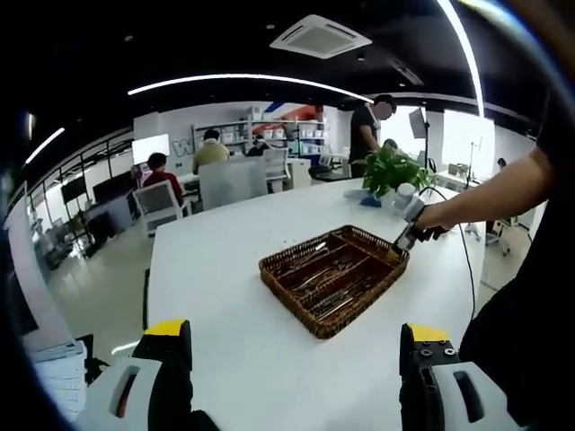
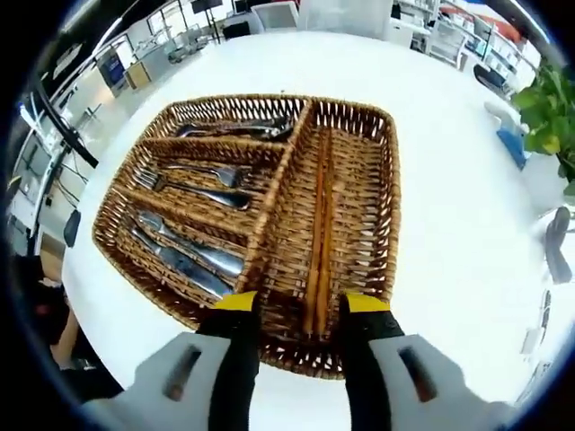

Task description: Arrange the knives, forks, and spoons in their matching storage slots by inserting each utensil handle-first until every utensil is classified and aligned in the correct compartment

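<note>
The right claw [image 2: 292, 310] hangs over the near end of the basket [image 2: 377, 180], its jaws parted around a pair of wooden chopsticks [image 2: 316, 233] that lie lengthwise in the long compartment. Whether the pads touch the sticks I cannot tell; it looks more like a loose straddle than a grip.

To do this step well, I would close squarely on both sticks together near their near ends, keep them parallel to the divider, and let them settle flat on the weave.

Across the divider from the chopsticks, three shorter slots hold the metal cutlery: knives [image 2: 180, 256] in the slot nearest the claw, forks [image 2: 193, 180] in the middle one, and what seem to be spoons [image 2: 235, 128] in the farthest. All appears sorted and lying straight, so little seems left to do.

The left claw [image 1: 296, 346] is held back from the basket [image 1: 287, 278], jaws wide apart and holding nothing.

The basket sits on a broad white worktop [image 1: 225, 350]. Beyond the basket stands a potted plant [image 1: 391, 171]; farther off are office chairs [image 1: 162, 202], desks, shelves and several seated and standing people.
</note>
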